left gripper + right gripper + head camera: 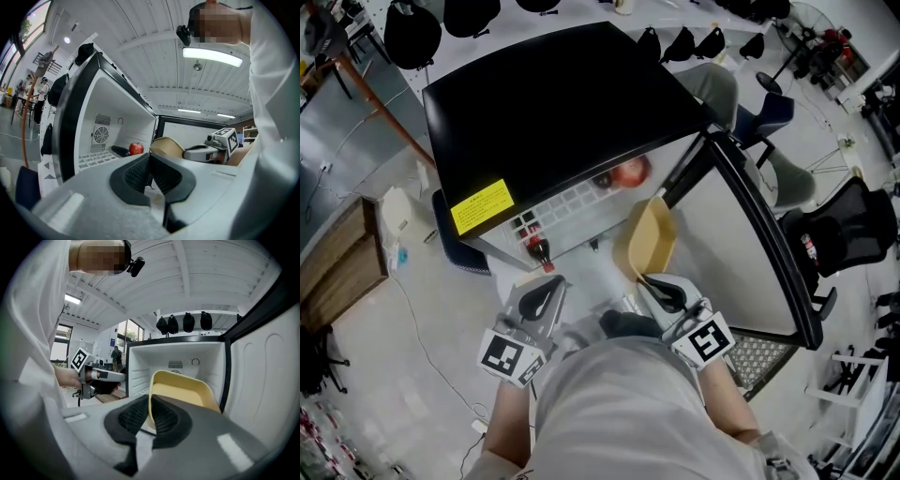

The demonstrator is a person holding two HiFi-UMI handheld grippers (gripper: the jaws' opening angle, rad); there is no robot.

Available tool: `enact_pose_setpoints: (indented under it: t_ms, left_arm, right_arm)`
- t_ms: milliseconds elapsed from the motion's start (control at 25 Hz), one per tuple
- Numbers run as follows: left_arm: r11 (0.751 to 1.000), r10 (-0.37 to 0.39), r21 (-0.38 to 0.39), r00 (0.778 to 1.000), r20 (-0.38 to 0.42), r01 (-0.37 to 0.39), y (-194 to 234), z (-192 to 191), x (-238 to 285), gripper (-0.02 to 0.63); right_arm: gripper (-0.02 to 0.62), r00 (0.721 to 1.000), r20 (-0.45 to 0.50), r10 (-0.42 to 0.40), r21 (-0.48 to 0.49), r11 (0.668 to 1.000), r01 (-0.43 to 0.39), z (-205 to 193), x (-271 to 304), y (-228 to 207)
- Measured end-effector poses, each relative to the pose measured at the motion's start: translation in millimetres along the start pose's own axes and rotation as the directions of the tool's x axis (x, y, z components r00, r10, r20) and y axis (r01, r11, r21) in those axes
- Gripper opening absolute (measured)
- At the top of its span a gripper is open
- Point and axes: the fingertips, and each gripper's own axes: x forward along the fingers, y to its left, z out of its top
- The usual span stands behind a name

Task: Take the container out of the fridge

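The yellow container hangs tilted in front of the open black fridge, just outside its white cavity. My right gripper is shut on its near rim. In the right gripper view the rim sits pinched between the pads, and the container stands up in front of the fridge cavity. My left gripper is beside it on the left, shut and holding nothing. In the left gripper view, my left gripper has its pads together, with the container beyond.
The fridge door stands open to the right. A red apple and a dark long object lie on the shelf inside. A dark bottle stands low at the fridge front. A wooden box is left; chairs are right.
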Motion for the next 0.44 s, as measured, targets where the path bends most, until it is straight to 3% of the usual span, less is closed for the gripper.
enact_pose_setpoints:
  t_ms: [440]
  left_arm:
    - [1.0,0.004,0.0,1.0,-0.005,-0.004,6.1,-0.8,1.7,0.008]
  right_arm:
    - [0.018,1.0,-0.008,0.018,-0.004,1.0,-0.018,-4.3,8.4,-0.1]
